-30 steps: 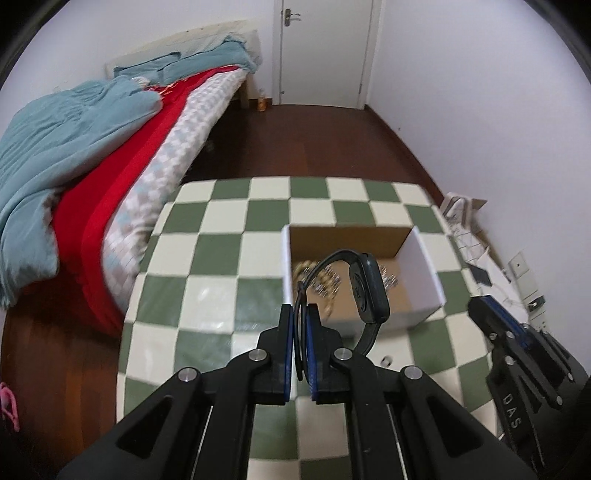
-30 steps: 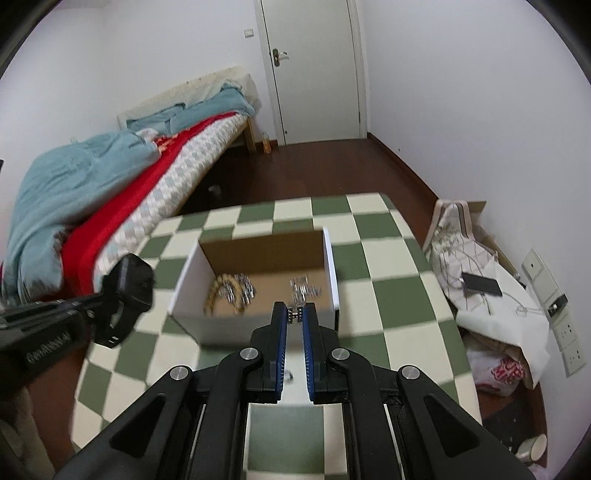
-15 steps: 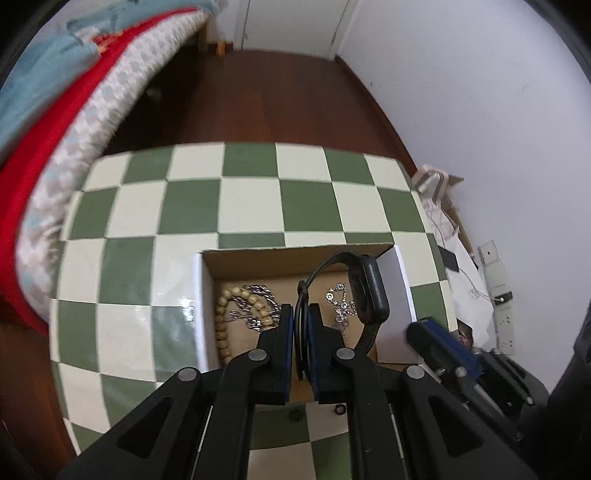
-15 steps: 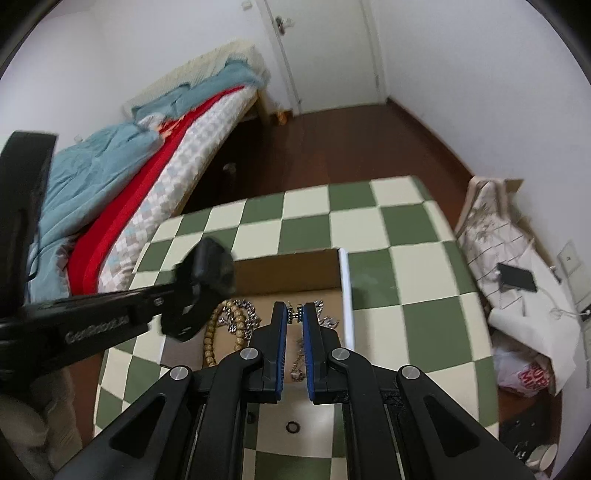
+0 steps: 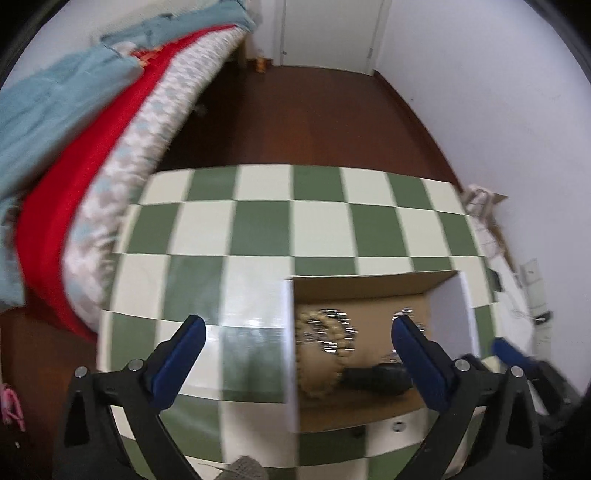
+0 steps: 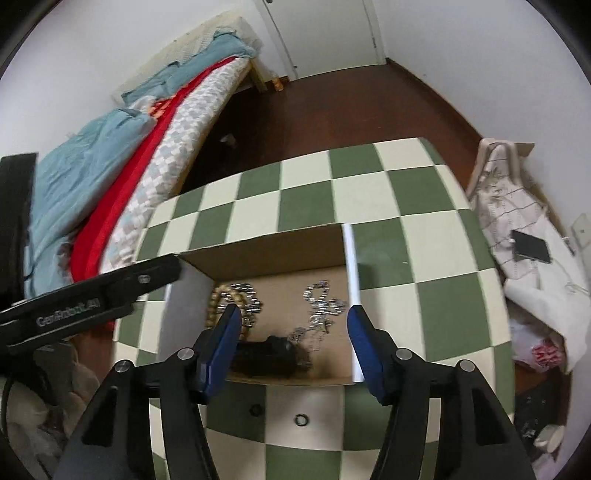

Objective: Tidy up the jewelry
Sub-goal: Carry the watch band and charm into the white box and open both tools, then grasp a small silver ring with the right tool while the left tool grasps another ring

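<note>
Checked table (image 6: 424, 258), bed behind. Drop step: left gripper (image 5: 295, 354) and right gripper (image 6: 293, 343) jaws just opened, both empty. Watch (image 6: 266, 352), chain (image 6: 319, 308), beads (image 5: 317, 354) lie in box (image 6: 258, 247). Next, probably: rings (image 6: 301, 420) before box.

Checkered table (image 5: 258, 229), bed (image 6: 110, 177), white door (image 6: 325, 33), wood floor (image 5: 314, 118)

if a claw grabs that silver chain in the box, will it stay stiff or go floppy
Probably floppy: the silver chain lies in loose, crumpled loops on the floor of the cardboard box. It looks thin, so likely light. Its links lie close to the black watch, so it might snag and drag that along.
</note>
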Demonstrator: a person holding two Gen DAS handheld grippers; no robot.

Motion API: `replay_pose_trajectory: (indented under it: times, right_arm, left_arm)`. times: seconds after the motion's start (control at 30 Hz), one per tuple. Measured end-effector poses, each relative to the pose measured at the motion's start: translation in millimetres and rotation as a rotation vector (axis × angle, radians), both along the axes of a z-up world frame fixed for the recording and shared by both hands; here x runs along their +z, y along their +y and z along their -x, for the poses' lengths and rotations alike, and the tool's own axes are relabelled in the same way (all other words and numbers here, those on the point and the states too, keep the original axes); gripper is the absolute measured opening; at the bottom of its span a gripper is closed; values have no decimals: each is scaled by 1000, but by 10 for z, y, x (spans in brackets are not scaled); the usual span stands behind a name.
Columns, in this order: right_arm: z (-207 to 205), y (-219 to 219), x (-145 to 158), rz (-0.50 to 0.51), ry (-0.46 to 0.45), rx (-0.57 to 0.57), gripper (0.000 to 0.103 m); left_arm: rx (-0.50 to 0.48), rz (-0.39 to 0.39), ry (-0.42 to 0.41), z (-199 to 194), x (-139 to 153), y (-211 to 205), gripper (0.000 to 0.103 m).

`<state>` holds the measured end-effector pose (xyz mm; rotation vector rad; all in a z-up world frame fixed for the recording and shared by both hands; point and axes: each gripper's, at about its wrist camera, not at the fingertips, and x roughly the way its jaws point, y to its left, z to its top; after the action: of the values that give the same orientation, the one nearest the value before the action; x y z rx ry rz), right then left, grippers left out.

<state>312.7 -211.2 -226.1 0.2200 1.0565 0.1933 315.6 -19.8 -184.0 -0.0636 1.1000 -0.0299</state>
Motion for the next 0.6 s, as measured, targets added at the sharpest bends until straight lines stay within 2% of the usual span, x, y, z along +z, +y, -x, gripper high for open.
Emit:
replay_pose_trajectory:
  times: [0.1,0.13,0.2,0.33,0.6]
  right_arm:
    - [18,21,15,71,5,-24,94]
    - [18,34,16,92,5,-25,99]
    - [34,81,-8,153,18,-28,102]
    - [99,136,-51,212,32,-29,103]
    - [270,174,74,271,1,-42,103]
  left_arm:
    - [15,-77,-48,112,25,45,103]
    - [17,-93,-58,138,30,56,103]
    - [19,-132,-83,221,41,65,103]
    - [19,-168,-118,355,72,53,103]
    - [48,-172,-137,618,157,97,103]
